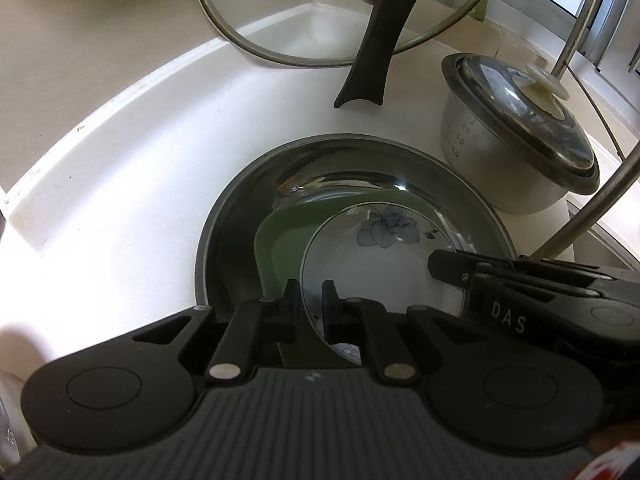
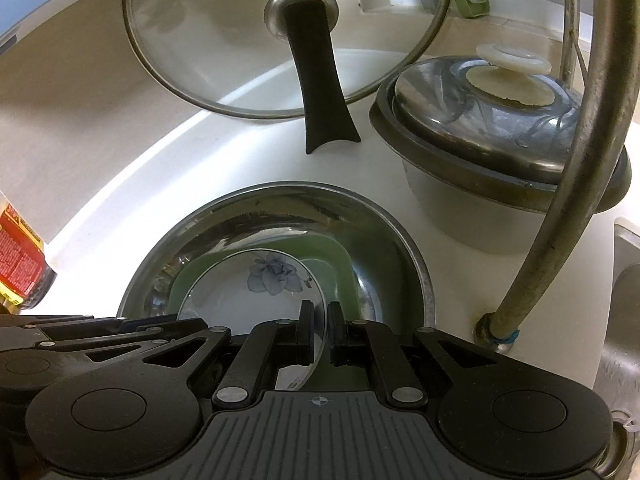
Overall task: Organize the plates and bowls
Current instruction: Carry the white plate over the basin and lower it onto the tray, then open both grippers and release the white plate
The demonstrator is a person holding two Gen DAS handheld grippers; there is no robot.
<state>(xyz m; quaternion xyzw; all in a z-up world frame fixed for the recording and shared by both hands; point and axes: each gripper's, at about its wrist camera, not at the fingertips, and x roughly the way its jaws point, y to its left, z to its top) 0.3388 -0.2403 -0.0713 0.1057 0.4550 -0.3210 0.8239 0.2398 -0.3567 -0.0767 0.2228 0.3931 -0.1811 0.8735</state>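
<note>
The small dish (image 2: 240, 300) is white with a blue-grey flower and thin dark stems painted on it; the plate (image 1: 280, 236) beneath it is plain green, lying in a silvery steel basin (image 2: 280, 208). The glass lid (image 2: 224, 36) is clear with a metal rim and black handle (its knob is dull silver). The pot (image 1: 500, 176) is white, and the counter (image 1: 120, 184) is white too

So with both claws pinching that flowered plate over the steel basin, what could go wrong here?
1. Each claw, left and right, grips only the rim of the flowered plate; it could slip and chip against the steel basin.
2. The faucet pipe stands near the right claw; lifting could knock it.
</note>
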